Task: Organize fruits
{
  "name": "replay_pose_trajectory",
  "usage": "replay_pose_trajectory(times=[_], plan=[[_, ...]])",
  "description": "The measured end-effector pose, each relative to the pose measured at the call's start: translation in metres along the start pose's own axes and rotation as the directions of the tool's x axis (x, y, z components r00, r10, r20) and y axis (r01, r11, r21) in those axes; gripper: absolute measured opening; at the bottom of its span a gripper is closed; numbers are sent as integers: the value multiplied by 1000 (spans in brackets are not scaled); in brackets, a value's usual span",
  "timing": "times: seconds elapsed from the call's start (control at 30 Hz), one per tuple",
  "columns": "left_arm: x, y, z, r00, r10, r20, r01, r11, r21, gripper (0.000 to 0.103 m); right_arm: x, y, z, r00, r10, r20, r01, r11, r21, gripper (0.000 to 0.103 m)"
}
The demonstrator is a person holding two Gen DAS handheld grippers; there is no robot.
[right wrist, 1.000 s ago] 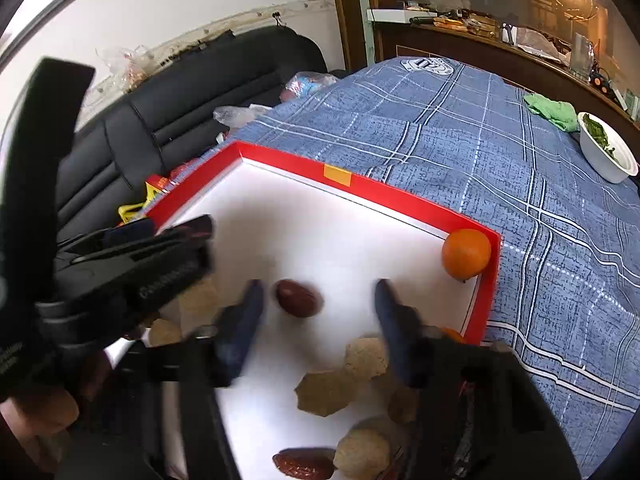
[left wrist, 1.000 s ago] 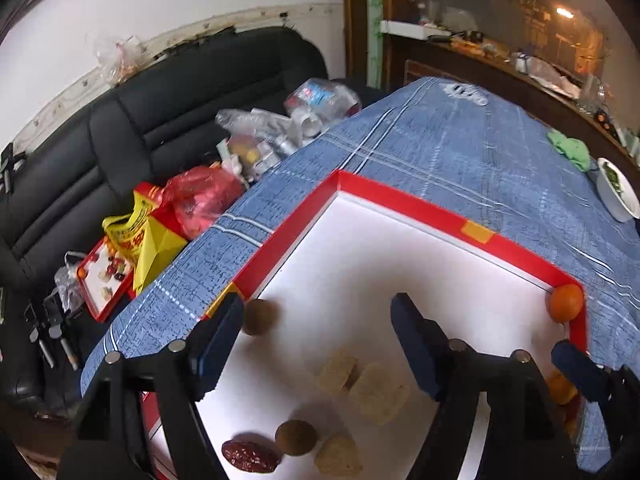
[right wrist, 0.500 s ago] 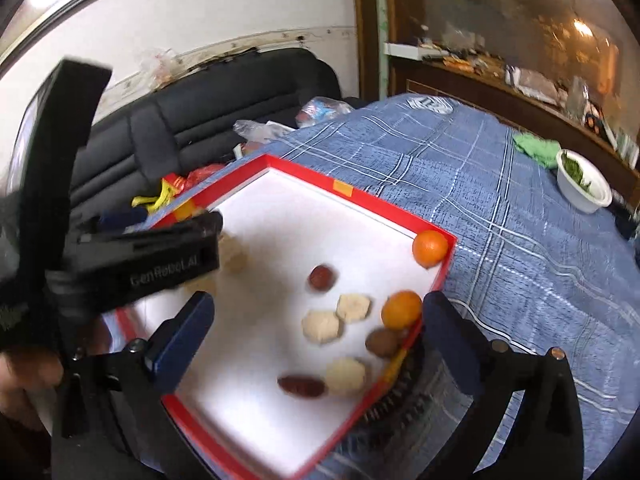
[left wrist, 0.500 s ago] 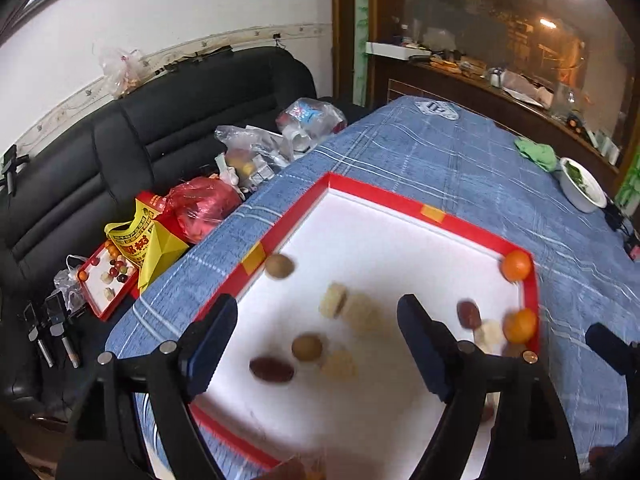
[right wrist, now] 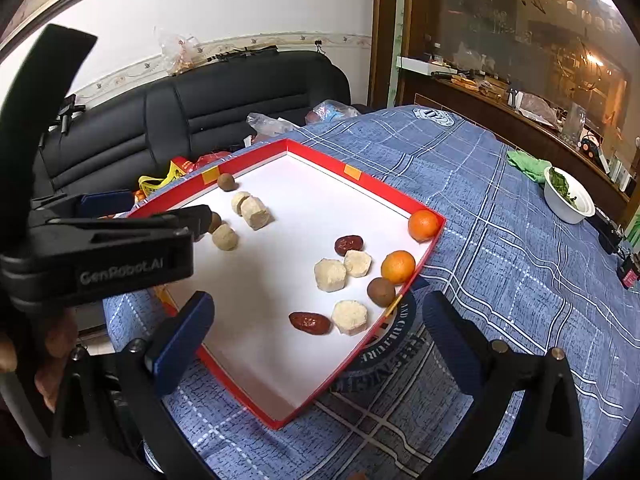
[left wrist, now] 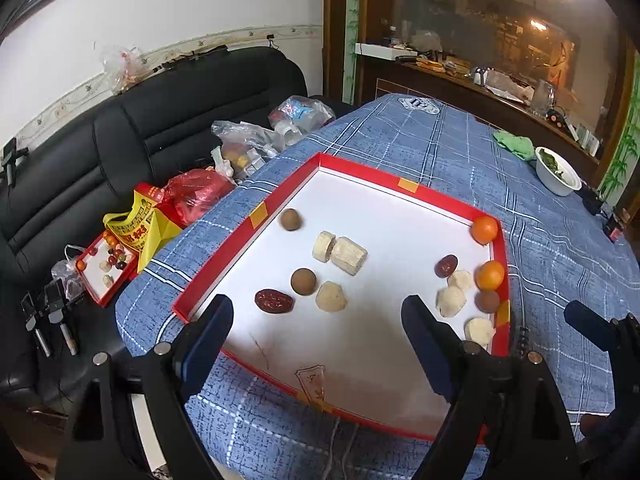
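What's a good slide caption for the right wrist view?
Open right gripper above a red-rimmed tray of oranges, dates and pale cakes on a blue plaid tablecloth.

A black leather sofa stands against a white wall; a dark wooden glass-fronted cabinet glows with warm light.

A home living room is indicated by a black leather sofa, a cloth-covered table and a glass-fronted wooden cabinet filled with crockery.
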State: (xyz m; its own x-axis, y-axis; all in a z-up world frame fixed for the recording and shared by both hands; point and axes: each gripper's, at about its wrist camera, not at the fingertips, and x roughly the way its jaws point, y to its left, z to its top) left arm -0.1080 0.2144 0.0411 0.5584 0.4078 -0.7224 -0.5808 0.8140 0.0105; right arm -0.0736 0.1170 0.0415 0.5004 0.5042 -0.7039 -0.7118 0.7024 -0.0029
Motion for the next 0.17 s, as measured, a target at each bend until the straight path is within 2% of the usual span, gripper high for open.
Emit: replay_pose_trajectory(times=[0.07,0.1,0.17], plan=[[-2,-3,0,1000,23,14,-23,1000,-3,95,1,0,-1,1000,-1,-3,1,1000,0,103],[-3,-1,-1,999,28,20,-28,1000,-5,102,1,1,-2,1000,-2,-3,2,1000,0,103],[-5,-1,1,999,34,35,-34,999,-3,102,2,0,-2,1000,-1,-3,1,1000,7,103]])
